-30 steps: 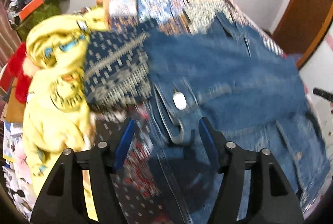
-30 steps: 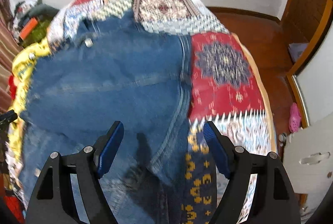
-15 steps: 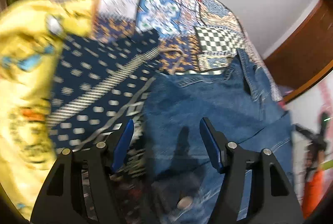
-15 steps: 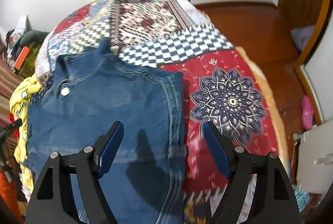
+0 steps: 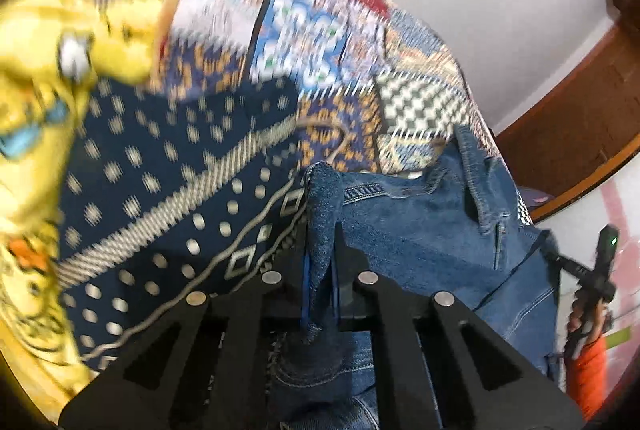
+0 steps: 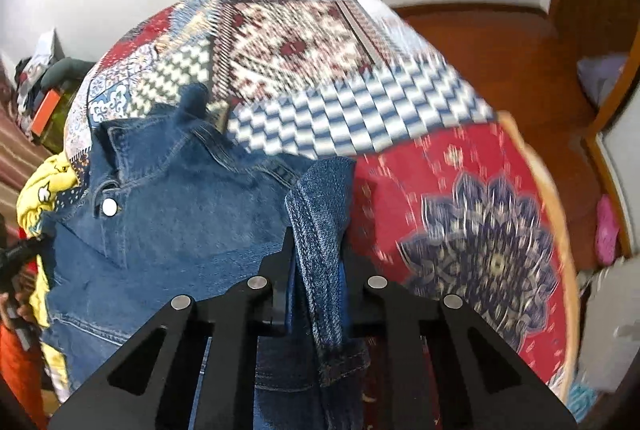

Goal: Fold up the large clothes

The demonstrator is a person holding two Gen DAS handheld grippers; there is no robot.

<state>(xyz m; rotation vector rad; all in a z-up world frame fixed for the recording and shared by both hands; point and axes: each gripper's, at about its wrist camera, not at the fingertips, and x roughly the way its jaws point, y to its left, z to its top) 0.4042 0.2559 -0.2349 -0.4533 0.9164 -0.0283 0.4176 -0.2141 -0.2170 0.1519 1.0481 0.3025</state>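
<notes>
Left wrist: no legible writing on denim jacket (image 5: pixel 420 230).

The jacket (image 6: pixel 172 214) lies on the quilt (image 6: pixel 304 42), one corner pinched up in the left gripper (image 5: pixel 320 270), another in the right gripper (image 6: pixel 316 270), with a heap of clothes (image 5: pixel 36 118) just beside it.
</notes>
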